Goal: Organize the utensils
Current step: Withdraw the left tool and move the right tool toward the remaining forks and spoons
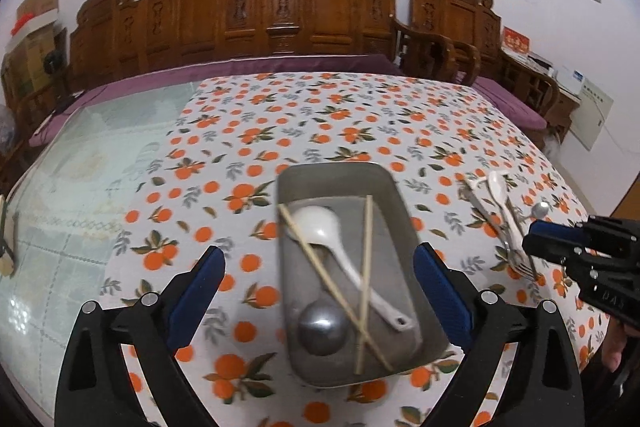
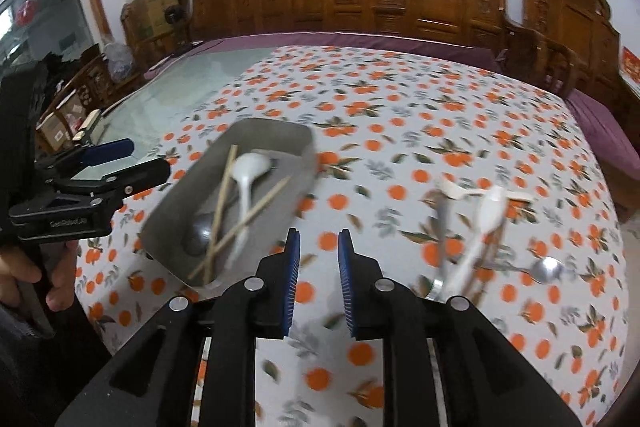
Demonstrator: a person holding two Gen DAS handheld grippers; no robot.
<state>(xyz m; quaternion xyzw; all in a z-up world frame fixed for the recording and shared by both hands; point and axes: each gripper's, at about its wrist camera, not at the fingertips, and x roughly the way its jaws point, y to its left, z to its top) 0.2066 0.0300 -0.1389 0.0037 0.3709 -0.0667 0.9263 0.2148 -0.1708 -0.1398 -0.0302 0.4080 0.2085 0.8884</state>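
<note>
Two grippers hang over the table, neither holding anything. The left gripper (image 1: 318, 285) has its blue pads spread wide, one to each side of the metal tray (image 1: 384, 183), touching nothing. The right gripper (image 2: 319, 277) shows a narrow gap between its pads, with only the orange-print tablecloth (image 2: 400, 99) below the gap. Seen from the left wrist, the tray lies straight ahead at 12 o'clock; inside it a white spoon (image 1: 320, 227) lies under two crossed chopsticks (image 1: 366, 267), and a metal ladle bowl (image 1: 322, 331) sits at the tray's near end. From the right wrist, the tray is at about 10 o'clock, and a loose heap of utensils lies on the cloth at about 2 o'clock: a white spoon (image 2: 486, 223), a white fork (image 2: 452, 191), a metal spoon (image 2: 548, 269) and blurred metal pieces that cannot be told apart. A hand (image 2: 52, 271) grips the left tool at 9 o'clock.
</note>
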